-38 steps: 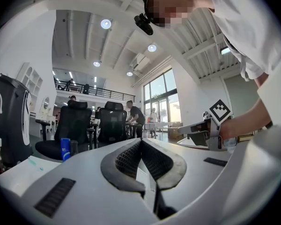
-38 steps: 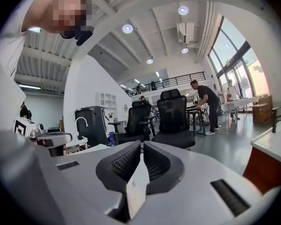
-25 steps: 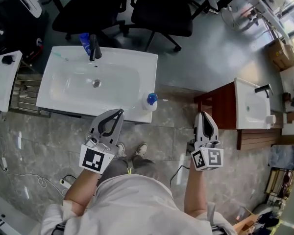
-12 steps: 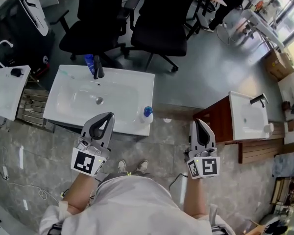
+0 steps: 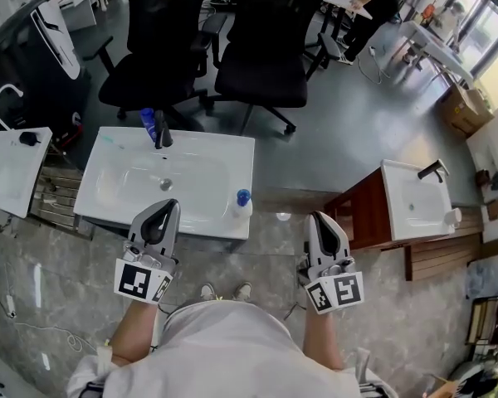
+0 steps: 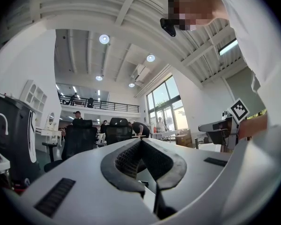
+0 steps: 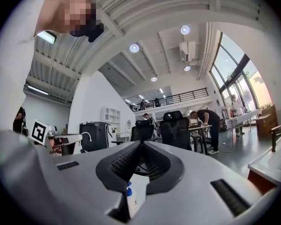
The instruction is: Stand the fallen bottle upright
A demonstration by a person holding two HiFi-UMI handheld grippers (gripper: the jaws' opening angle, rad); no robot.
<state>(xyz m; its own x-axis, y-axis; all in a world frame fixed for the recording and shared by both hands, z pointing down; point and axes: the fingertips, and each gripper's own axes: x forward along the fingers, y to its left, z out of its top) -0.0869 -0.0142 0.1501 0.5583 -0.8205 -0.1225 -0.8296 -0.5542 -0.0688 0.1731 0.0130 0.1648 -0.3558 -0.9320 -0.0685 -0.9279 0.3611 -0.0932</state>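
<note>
Left tool and right tool closed; bottle upright on sink.

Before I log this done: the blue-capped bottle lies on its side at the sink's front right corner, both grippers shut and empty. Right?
No: the blue-capped bottle stands upright, as the right gripper view shows. It is at the sink's front right corner; left gripper and right gripper are shut and empty.

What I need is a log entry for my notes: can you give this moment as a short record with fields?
bottle: white, blue cap, upright on sink's front right corner
sink: white, black faucet at back
left gripper: fingers shut, empty, by sink's front edge
right gripper: fingers shut, empty, right of sink
</note>
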